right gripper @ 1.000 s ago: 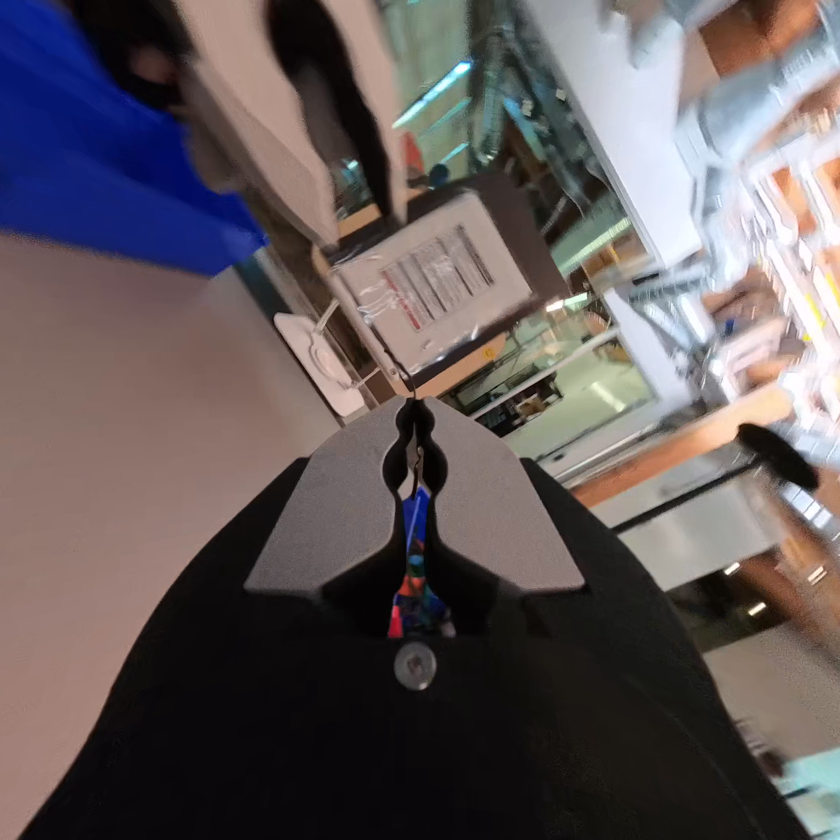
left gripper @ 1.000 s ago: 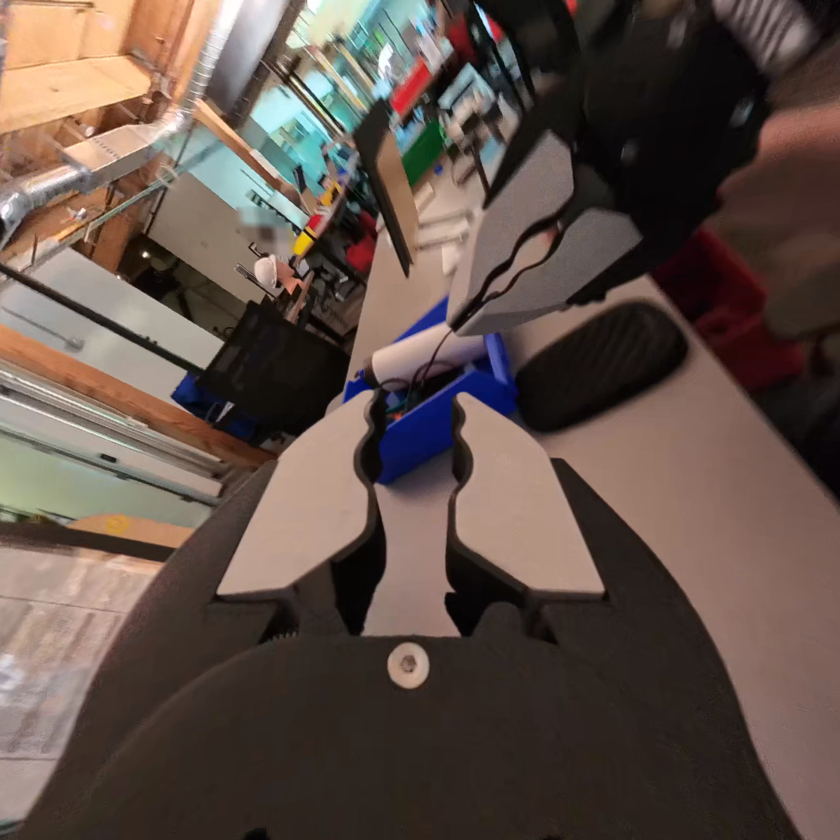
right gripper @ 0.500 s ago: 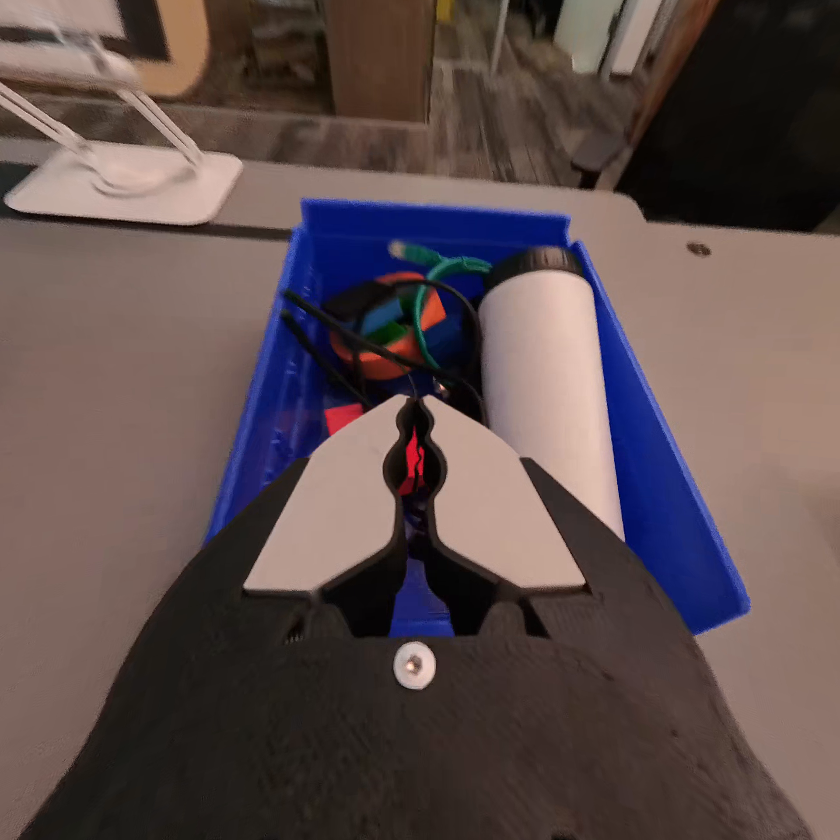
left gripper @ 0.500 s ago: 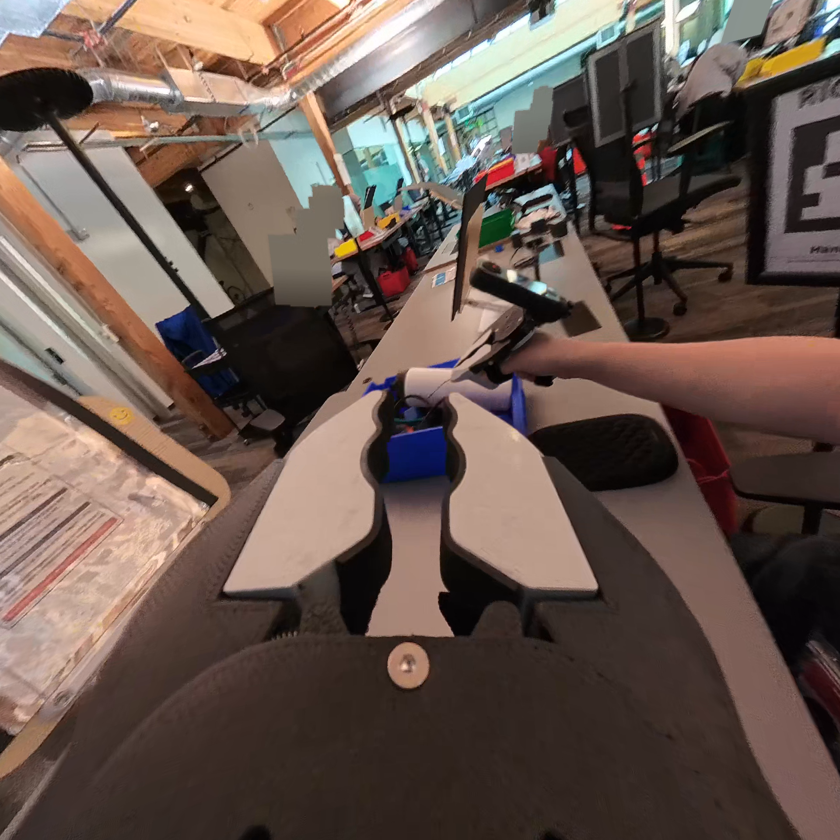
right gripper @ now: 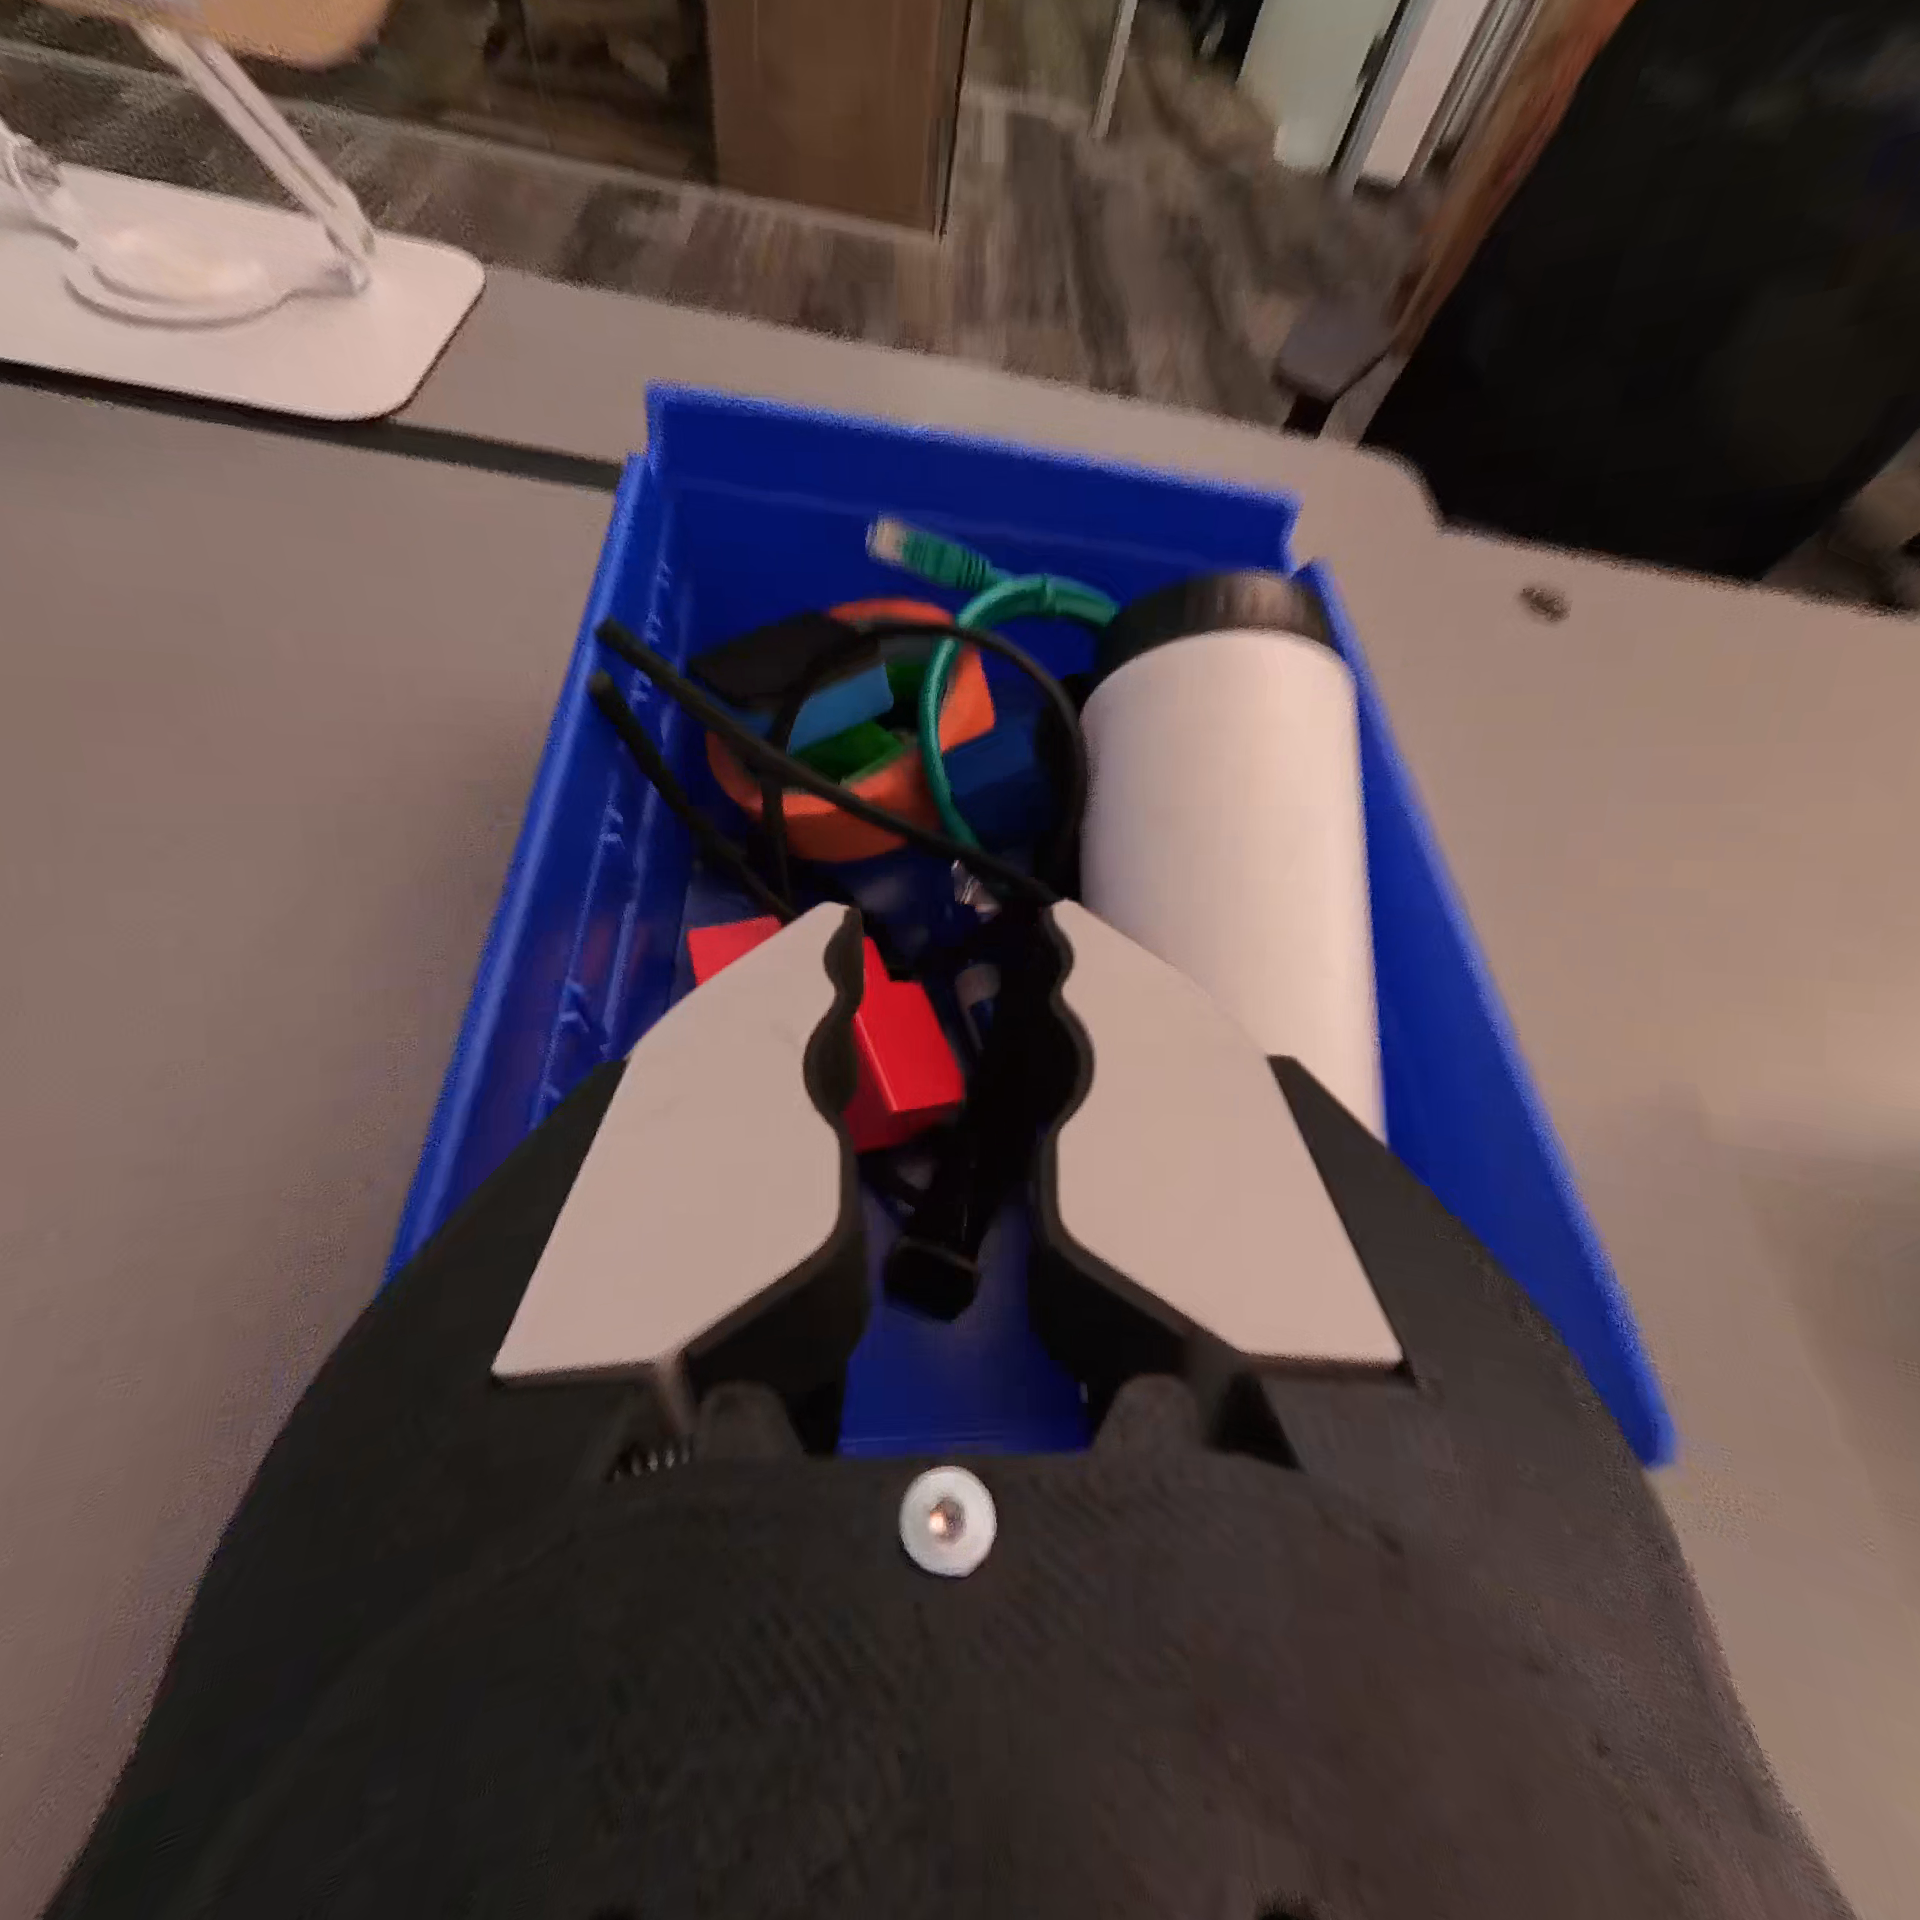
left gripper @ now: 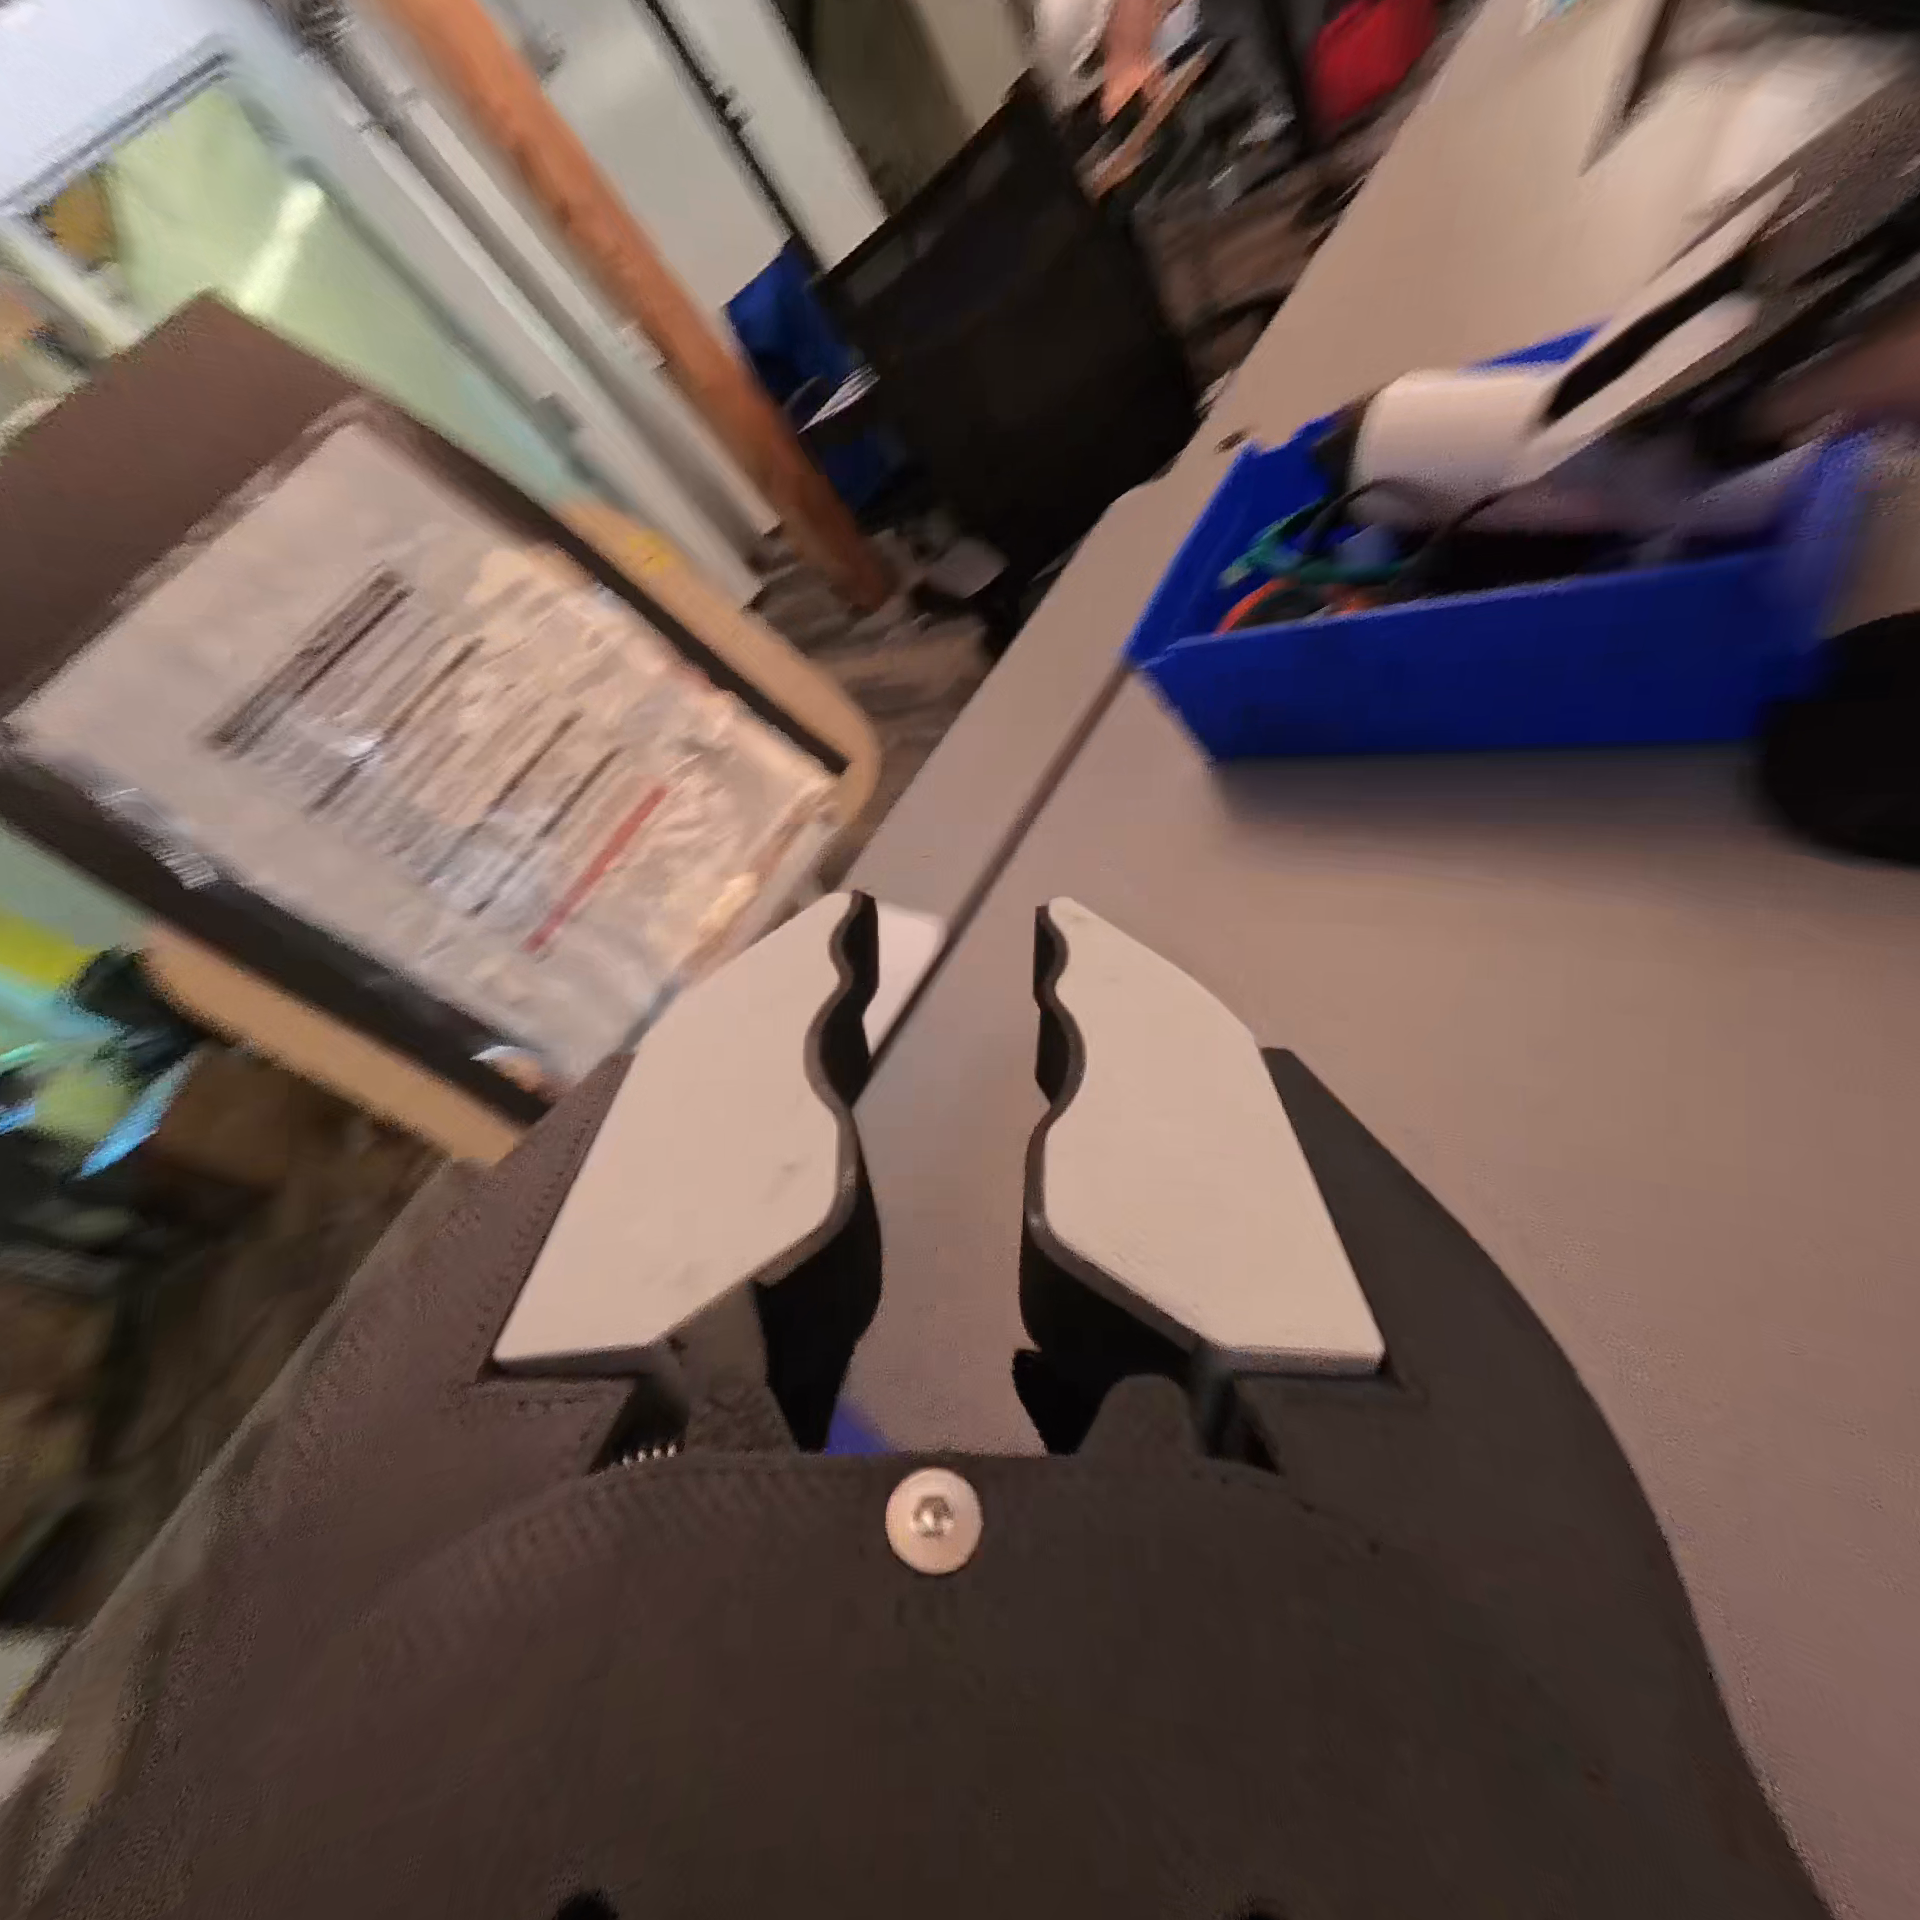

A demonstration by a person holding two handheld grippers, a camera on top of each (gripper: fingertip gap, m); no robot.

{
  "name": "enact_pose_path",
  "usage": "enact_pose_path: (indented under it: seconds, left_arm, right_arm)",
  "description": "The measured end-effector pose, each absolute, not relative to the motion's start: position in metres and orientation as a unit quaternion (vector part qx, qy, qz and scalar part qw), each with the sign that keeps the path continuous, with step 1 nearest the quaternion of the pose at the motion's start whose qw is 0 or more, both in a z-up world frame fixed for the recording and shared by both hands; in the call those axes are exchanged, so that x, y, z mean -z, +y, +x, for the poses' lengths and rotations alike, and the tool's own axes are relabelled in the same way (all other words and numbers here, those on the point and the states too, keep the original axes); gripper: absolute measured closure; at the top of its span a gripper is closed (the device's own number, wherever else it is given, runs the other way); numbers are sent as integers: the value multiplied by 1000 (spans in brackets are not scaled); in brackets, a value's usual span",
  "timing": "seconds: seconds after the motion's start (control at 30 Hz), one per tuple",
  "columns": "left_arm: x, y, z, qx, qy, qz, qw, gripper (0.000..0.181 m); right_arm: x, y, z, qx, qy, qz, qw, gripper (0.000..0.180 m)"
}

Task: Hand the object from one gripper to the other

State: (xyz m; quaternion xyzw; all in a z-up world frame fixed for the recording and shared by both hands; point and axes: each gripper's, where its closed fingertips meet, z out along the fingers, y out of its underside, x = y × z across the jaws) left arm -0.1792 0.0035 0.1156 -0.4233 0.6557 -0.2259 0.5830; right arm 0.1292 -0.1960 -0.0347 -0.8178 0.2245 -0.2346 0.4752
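My right gripper [right gripper: 945,914] is open, low over a blue bin [right gripper: 1455,1039] on the grey table. A black cable [right gripper: 987,1143] with a dark plug end lies loose in the gap between its fingers, over the bin floor. A red block [right gripper: 904,1049], an orange ring [right gripper: 831,810], a green cable [right gripper: 977,592] and a white cylinder [right gripper: 1226,831] lie in the bin. My left gripper [left gripper: 951,914] is open and empty above the table, well short of the bin [left gripper: 1455,675]. The right gripper [left gripper: 1662,322] shows blurred over the bin there.
A white stand base [right gripper: 229,312] sits on the table left of the bin. A framed sheet on a stand [left gripper: 416,707] is off the table's left edge. A black pad [left gripper: 1860,727] lies right of the bin. My right fingertips sit around 40 cm from my left ones. To the white cylinder [right gripper: 1226,831]: right tips about 7 cm, left tips about 45 cm. It is also in sight in the left wrist view [left gripper: 1473,411].
My right gripper was shut on the thin black cable; it has swung down over the bin and opened. My left gripper has opened wider and swung left, away from the bin.
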Motion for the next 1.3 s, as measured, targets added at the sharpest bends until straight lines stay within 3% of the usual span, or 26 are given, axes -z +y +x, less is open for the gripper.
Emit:
enact_pose_path:
  seconds: [0.27, 0.47, 0.67, 0.83, 1.07, 1.3]
  left_arm:
    - [-123, 74, -186, 67, 566, -484, 664, 149]
    - [-125, 85, -192, 33, 553, -491, 672, 149]
    - [-124, 81, -193, 41, 562, -491, 664, 149]
    - [-105, 108, -216, 133, 578, -578, 561, 146]
    - [-18, 228, -298, 178, 481, -785, 348, 140]
    - [54, 258, -264, 251, 463, -812, 249, 144]
  right_arm:
    - [-64, -180, 9, 509, 8, -685, 521, 139]
    - [-67, -152, -80, 611, -131, -643, 442, 145]
    - [-60, -142, -93, 593, -146, -661, 436, 146]
    - [-51, -156, -83, 558, -115, -692, 443, 146]
    - [-38, -187, -72, 527, -90, -729, 427, 146]
    - [-54, -198, -70, 509, -62, -727, 456, 146]
